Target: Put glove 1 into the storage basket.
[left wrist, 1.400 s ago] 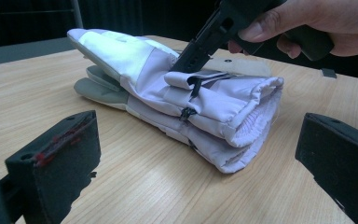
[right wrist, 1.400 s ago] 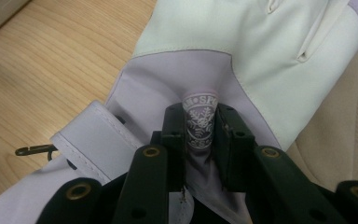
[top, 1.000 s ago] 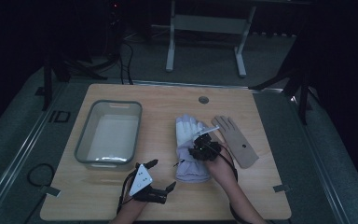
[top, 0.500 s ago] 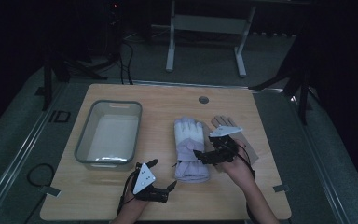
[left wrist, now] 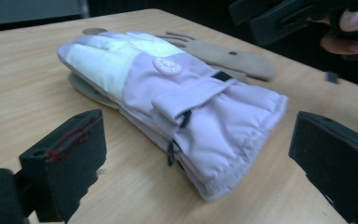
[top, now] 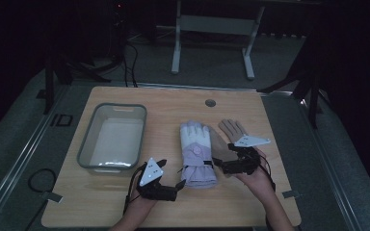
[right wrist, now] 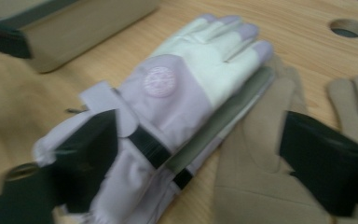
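Presently, the lilac and white glove (top: 197,155) lies flat on the worktop (top: 250,108), fingertips pointing away from the person, with a tan glove (top: 227,140) just beside it on its right and a grey tub (top: 112,137) well apart on its left. The right gripper (top: 227,167) hangs over the tan glove's cuff, its fingers having just opened and standing apart with nothing clamped. The left gripper (top: 180,183) sits near the lilac glove's cuff, fingers apart and empty.

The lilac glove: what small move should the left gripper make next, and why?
Probably ease the left gripper forward over the cuff of the lilac glove: its fingers stand open, facing the cuff, not touching it. The right gripper is open beside it.
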